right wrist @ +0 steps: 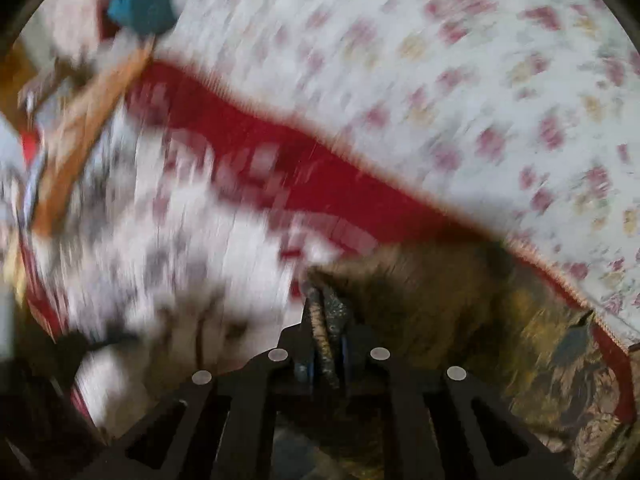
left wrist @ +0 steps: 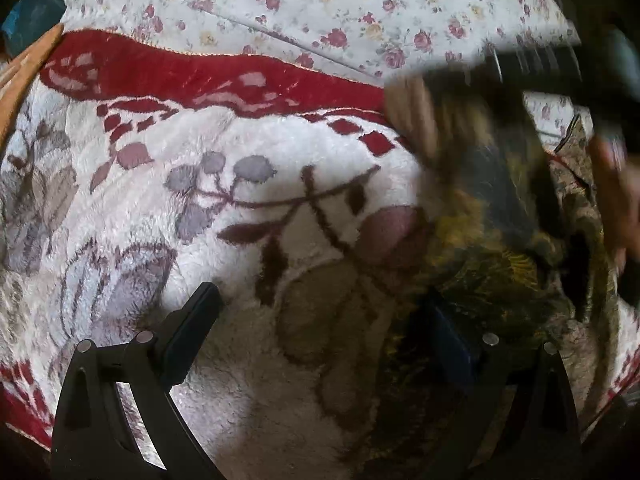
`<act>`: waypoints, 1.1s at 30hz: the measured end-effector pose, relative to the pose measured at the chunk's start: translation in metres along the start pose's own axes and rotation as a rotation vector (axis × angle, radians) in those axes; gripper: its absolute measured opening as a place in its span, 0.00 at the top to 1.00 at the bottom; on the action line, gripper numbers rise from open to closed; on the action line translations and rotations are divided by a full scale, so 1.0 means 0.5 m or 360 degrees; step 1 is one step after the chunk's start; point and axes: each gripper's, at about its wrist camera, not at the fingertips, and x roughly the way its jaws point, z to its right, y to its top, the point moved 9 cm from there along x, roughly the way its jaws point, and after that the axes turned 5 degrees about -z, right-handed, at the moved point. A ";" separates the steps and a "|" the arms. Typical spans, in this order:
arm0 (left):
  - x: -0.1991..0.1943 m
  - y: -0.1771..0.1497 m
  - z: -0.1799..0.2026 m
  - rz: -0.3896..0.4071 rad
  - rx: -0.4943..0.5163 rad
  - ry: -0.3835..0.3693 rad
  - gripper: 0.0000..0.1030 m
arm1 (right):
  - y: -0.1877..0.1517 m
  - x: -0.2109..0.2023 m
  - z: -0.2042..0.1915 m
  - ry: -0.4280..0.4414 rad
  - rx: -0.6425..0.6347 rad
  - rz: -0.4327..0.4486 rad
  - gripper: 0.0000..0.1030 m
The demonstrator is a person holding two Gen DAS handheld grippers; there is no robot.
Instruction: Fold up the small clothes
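Note:
A small dark garment with a yellow and olive print [left wrist: 500, 264] lies on the fleece blanket at the right of the left wrist view. My left gripper [left wrist: 320, 320] is open; its left finger [left wrist: 196, 320] is over bare blanket and its right finger is over the garment's dark edge. My right gripper [right wrist: 326, 332] is shut on a fold of the garment [right wrist: 440, 300], which trails off to the right. In the left wrist view the right gripper [left wrist: 560, 68] shows blurred at the upper right, lifting the cloth. The right wrist view is motion-blurred.
A white fleece blanket with a red border and brown and grey leaf pattern [left wrist: 240, 152] covers the bed. Behind it lies a white sheet with small roses [left wrist: 320, 8]. An orange wooden edge [right wrist: 88, 120] and a teal object [right wrist: 140, 0] are at the far left.

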 end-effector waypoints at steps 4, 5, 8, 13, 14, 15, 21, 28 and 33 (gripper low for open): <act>0.004 0.008 0.008 0.0001 0.0025 0.0014 0.04 | 0.050 0.046 0.036 -0.0099 0.0076 0.0060 0.92; 0.004 0.010 0.004 -0.0001 0.0021 0.0019 0.04 | 0.054 0.068 0.036 -0.0103 0.0086 0.0051 0.92; -0.006 0.021 -0.011 0.0028 -0.0014 0.0024 0.04 | 0.065 0.105 0.033 0.0031 0.0157 0.0027 0.92; -0.044 0.052 -0.039 0.0161 -0.0110 -0.0027 0.04 | 0.024 -0.042 0.067 0.0170 0.0255 0.0110 0.71; -0.052 0.056 -0.037 0.0192 -0.0120 -0.0041 0.04 | 0.005 -0.081 0.077 0.0127 0.0234 0.0139 0.48; -0.059 0.063 -0.030 0.0221 -0.0115 -0.0057 0.04 | -0.023 -0.134 0.101 0.0030 0.0206 0.0176 0.29; -0.047 0.089 0.029 0.0253 -0.0024 -0.0067 0.04 | -0.232 -0.314 0.197 -0.0164 0.0338 0.0234 0.24; 0.030 0.073 0.035 0.0078 -0.0049 0.0024 0.04 | -0.336 -0.199 0.140 -0.0085 0.0394 0.0131 0.24; 0.033 0.062 0.032 0.0074 -0.0074 0.0037 0.04 | -0.358 -0.191 0.192 -0.0250 0.0362 0.0084 0.89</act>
